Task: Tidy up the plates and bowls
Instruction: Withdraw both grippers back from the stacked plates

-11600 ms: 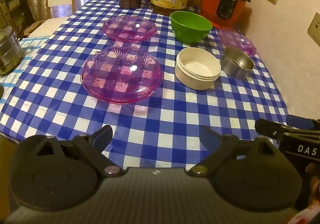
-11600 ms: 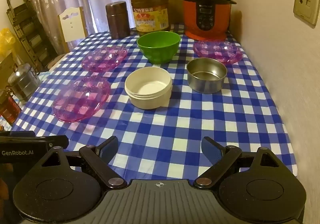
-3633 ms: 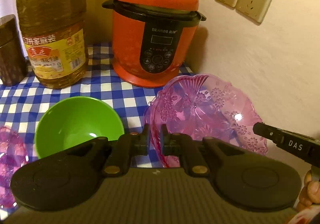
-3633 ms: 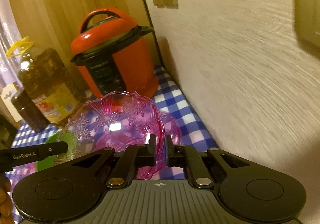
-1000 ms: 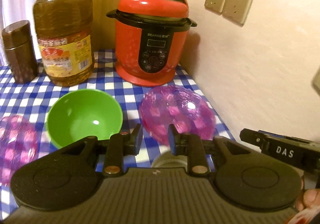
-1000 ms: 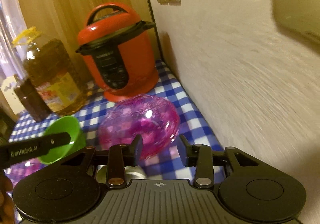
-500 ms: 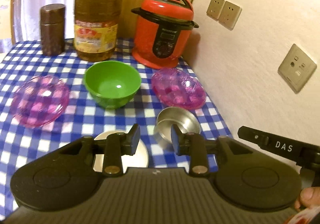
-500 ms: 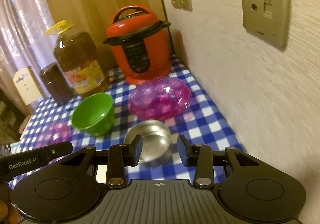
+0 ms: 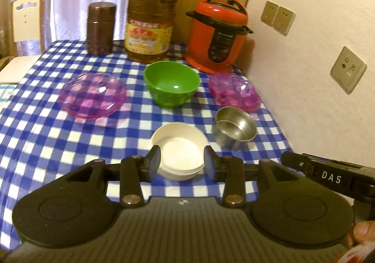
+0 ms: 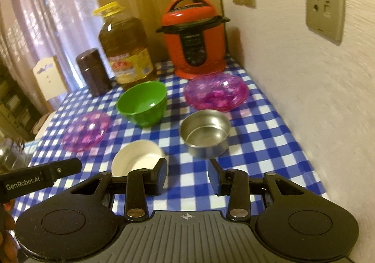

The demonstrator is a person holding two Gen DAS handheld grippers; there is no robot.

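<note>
Above the checked tablecloth [image 9: 46, 131], both grippers' fingers [image 9: 153, 164] hang part-open, empty.

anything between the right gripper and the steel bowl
Nothing visible. The right gripper is open and empty, and only bare checked tablecloth lies between its fingertips and the steel bowl. The white bowl sits off to the left.

The steel bowl [image 10: 205, 133] looks like brushed metal. The green bowl [image 9: 171, 86] is glossy plastic, the pink plates [image 9: 92, 94] clear patterned plastic, the checked cloth [image 9: 46, 141] smooth, the wall [image 10: 304, 75] rough.
</note>
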